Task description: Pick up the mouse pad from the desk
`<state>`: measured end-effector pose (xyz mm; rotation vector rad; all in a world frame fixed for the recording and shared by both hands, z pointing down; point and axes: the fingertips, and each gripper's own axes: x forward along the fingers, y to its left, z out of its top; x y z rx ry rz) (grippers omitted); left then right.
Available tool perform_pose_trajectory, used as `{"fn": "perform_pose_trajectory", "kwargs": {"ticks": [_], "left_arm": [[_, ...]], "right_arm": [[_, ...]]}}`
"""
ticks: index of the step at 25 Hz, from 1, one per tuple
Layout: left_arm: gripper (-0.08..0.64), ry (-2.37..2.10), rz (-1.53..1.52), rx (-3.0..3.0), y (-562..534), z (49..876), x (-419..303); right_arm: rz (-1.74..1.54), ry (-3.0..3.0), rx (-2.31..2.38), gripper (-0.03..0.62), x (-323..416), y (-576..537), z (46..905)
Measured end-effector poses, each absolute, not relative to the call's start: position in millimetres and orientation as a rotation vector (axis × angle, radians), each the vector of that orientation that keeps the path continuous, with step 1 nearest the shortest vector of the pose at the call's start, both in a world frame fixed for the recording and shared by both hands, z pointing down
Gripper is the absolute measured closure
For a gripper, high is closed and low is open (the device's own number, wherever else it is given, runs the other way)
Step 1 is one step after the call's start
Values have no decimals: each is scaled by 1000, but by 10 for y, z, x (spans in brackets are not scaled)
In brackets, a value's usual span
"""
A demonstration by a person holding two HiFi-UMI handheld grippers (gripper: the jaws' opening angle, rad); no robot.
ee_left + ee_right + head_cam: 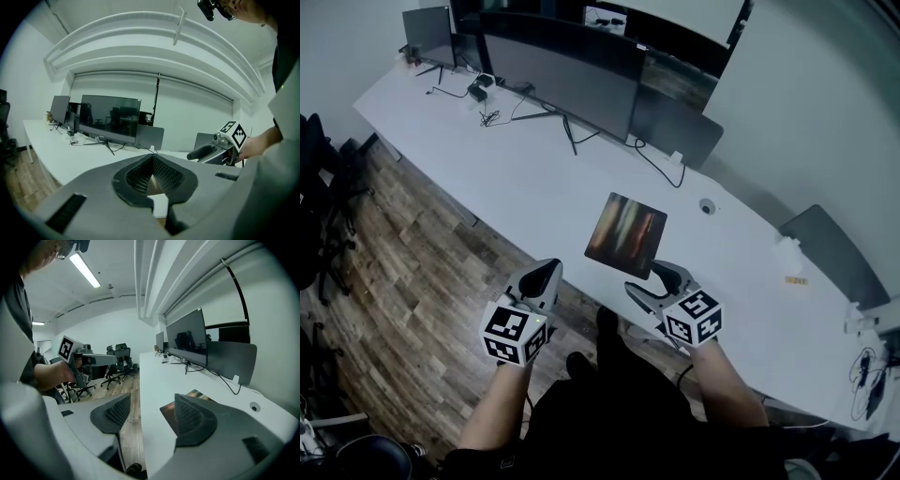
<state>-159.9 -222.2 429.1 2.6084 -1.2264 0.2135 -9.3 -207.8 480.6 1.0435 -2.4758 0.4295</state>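
Note:
The mouse pad (625, 234), dark with orange-red streaks, lies flat near the front edge of the white desk (534, 178). My right gripper (656, 279) hovers at the desk's edge just short of the pad's near corner. It is open with nothing between its pads. In the right gripper view the pad (168, 413) shows between and behind the spread jaws of the right gripper (150, 416). My left gripper (546, 274) hangs over the wooden floor, left of the pad and off the desk. Its pads meet in the left gripper view, so the left gripper (151, 176) is shut and empty.
Large dark monitors (562, 80) stand along the back of the desk with cables (661, 169) trailing from them. A cable hole (706, 206) sits right of the pad. Black office chairs (323, 187) stand on the floor at the left. A grey chair back (830, 253) is beyond the desk.

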Motion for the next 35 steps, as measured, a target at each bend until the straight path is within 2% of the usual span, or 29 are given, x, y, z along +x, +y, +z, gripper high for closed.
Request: {"fn": "perform_pose_trajectory", "kwargs": {"ticks": [3, 9, 20, 29, 35], "left_arm": [[554, -1225, 239, 2599, -2380, 4328, -1559], [554, -1197, 328, 2560, -2714, 4514, -1419], [554, -1152, 411, 2477, -3226, 4949, -1122], [554, -1074, 478, 2450, -3457, 5283, -820], [554, -1053, 512, 2446, -3479, 5353, -744]], "right_arm": [[459, -2462, 1033, 271, -79, -2300, 4953], [517, -2446, 1012, 218, 47, -2763, 5289], [505, -2420, 907, 149, 230, -3254, 5892], [545, -2299, 872, 123, 542, -3449, 6533], [531, -2251, 802, 71, 555, -3453, 6745]]}}
